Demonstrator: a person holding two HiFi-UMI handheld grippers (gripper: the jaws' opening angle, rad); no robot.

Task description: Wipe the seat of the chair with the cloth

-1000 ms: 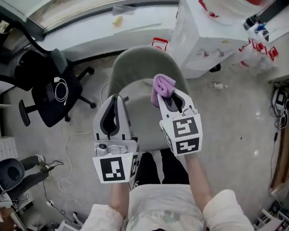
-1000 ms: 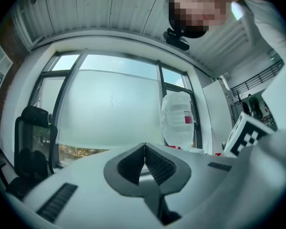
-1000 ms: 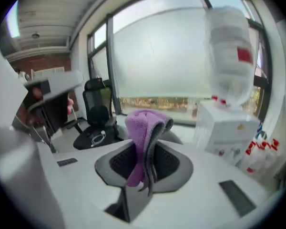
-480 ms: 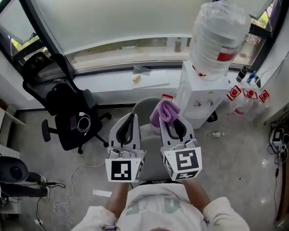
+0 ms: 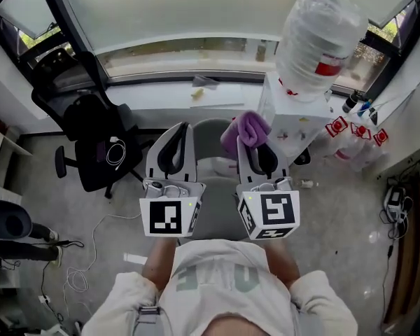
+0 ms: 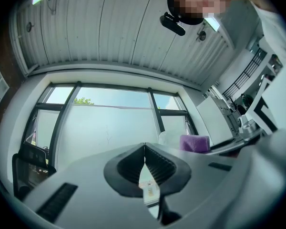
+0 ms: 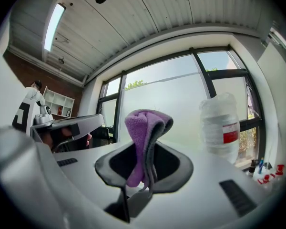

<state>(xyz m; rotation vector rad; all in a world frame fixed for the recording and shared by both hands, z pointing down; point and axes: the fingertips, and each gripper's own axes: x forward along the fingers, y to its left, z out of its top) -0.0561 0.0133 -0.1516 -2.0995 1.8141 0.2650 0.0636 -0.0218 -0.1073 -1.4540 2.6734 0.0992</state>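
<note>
Cloth (image 5: 246, 130) is clamped in your right claw (image 5: 252, 143) at centre frame. Your left claw (image 5: 176, 133) is closed on nothing. The chair seat (image 5: 217, 201) lies beneath, between both claws; the right is the one to lower.

We are holding the left gripper (image 5: 180, 130) and the right gripper (image 5: 250, 140) side by side above the chair (image 5: 211, 137), the left one's jaws meeting tip to tip. The cloth (image 5: 246, 129) is sitting pinched between the right gripper's jaws and sticking out past their tips. The chair is standing below and between the grippers, with the window sill (image 5: 168, 98) running behind it. An office chair (image 5: 91, 142) is standing to its left, a coiled cable (image 5: 114, 152) lying on that seat. A water dispenser (image 5: 294, 124) is standing just right of the chair, carrying a water bottle (image 5: 316, 37) on top.
</note>
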